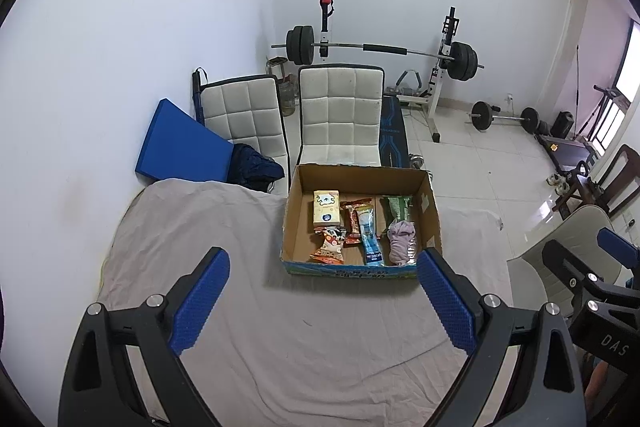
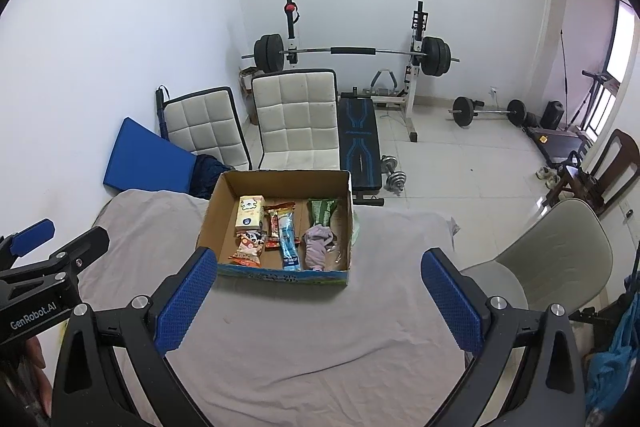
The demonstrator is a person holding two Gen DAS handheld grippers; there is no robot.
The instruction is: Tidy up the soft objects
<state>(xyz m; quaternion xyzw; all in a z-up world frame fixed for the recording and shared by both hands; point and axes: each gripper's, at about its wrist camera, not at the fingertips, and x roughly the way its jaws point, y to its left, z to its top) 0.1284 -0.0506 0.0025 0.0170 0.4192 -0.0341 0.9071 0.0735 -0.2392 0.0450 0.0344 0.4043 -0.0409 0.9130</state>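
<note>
Both the left gripper (image 1: 322,291) and the right gripper (image 2: 318,289) hang wide open and empty over the grey sheet (image 2: 280,327), short of the cardboard box (image 2: 280,275) where the snack packets (image 2: 249,247) and lilac cloth (image 2: 318,247) lie, all probably light, limp and best pinched mid-body.
</note>
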